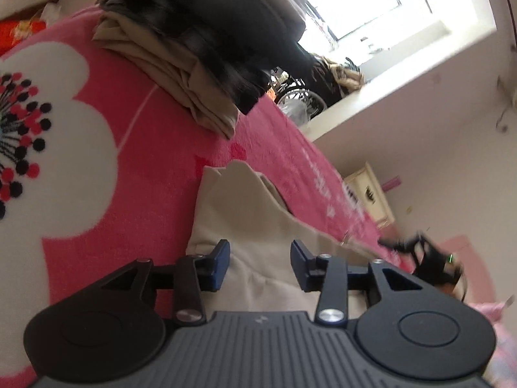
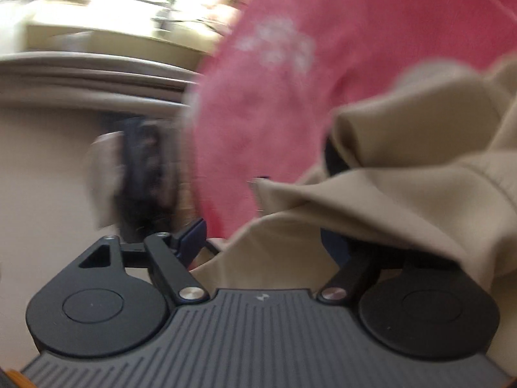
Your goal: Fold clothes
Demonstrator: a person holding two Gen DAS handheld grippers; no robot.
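The left gripper [image 1: 260, 263] hangs over a beige garment [image 1: 245, 213] with its blue-padded fingers [image 1: 219, 265] spread wide apart, nothing between them; the cloth lies flat beneath the gap on a pink blanket [image 1: 155, 168] printed with a large white flower [image 1: 48, 148] whose centre carries black and red dots. White characters run along the blanket's far edge [image 1: 326, 190], but they are smeared and cannot be read. Farther up the blanket sits a stack of folded clothes: a tan piece [image 1: 168, 64] at the bottom, with dark, nearly black pieces [image 1: 226, 26] on top. Beyond the bed a bright window [image 1: 371, 3] stands above a pale sill [image 1: 381, 90] cluttered with small things too blurred to name. The only mark visible on the tools is a small pale logo on each ribbed grey body, with no legible wording. In the right wrist view the picture is heavily motion-blurred; the right gripper [image 2: 265, 236] appears to have its fingers spread, with the left finger [image 2: 194, 239] bare and the right finger mostly draped by the beige garment [image 2: 404, 168], which bunches in folds over that side and touches the tool's body. The pink blanket [image 2: 290, 80] fills the background there.
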